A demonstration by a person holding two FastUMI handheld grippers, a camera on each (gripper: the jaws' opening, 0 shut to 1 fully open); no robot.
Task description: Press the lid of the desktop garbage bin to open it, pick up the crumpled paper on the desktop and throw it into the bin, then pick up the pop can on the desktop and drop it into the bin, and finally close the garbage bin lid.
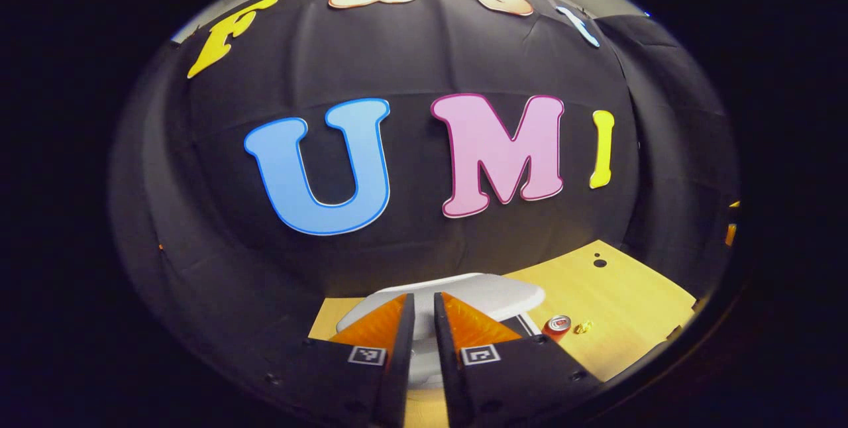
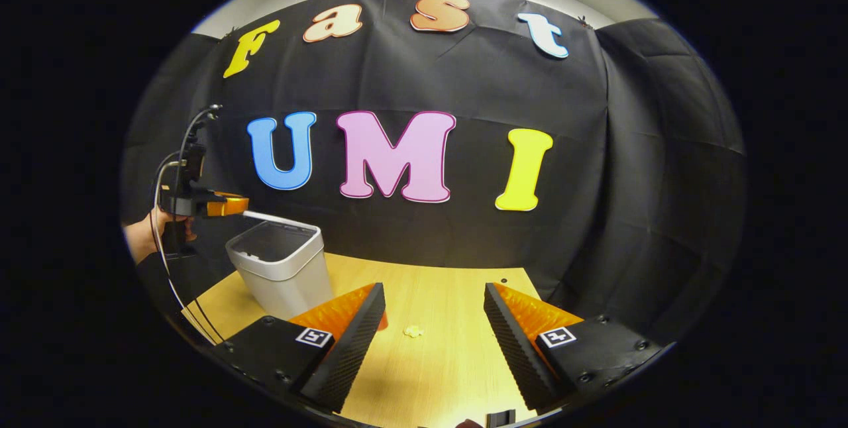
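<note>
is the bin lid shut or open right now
Shut: the lid lies flat across the bin rim, with the left gripper at its edge.

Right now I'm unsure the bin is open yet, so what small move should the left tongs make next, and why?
Probably lower the left tongs straight down to press the lid. They hover almost closed just above its white top, which looks flat and shut, while the crumpled paper and pop can lie on the table and the right tongs are open and empty.
</note>
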